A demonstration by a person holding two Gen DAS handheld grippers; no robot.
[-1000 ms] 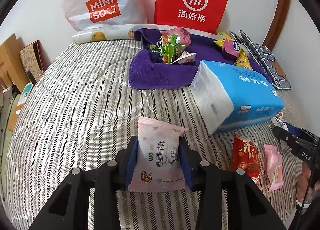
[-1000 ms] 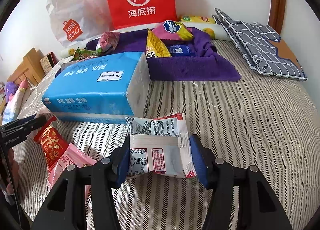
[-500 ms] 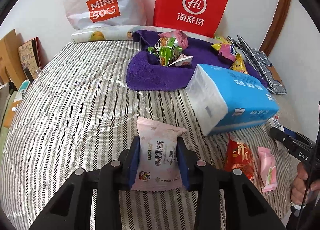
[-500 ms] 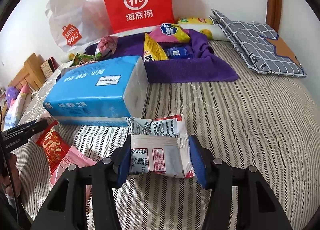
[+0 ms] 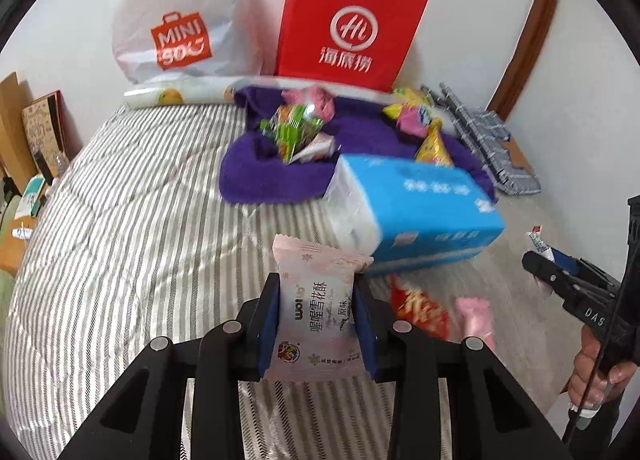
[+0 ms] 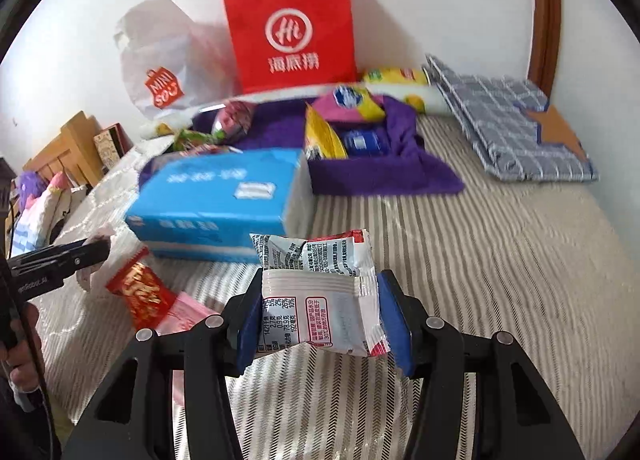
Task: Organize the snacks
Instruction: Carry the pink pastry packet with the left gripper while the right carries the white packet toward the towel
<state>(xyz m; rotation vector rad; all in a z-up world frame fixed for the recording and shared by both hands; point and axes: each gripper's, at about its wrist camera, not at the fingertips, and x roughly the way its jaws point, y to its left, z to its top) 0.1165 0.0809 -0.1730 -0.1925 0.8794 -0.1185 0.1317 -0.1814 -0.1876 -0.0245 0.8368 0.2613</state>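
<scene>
Now both hands full. Left fingers clamped on pink snack pack, pack sticking up past tips. Right fingers clamped on white snack pack, squeezed from both sides so it won't drop. Ahead of fingers: blue tissue pack, then purple towel with snack piles. Likely carrying packs there to join piles.

blurred: lettering on blue rectangular plastic tissue pack | blurred: red foil snack packet | cut off: person's hand at right edge, fingers only
</scene>
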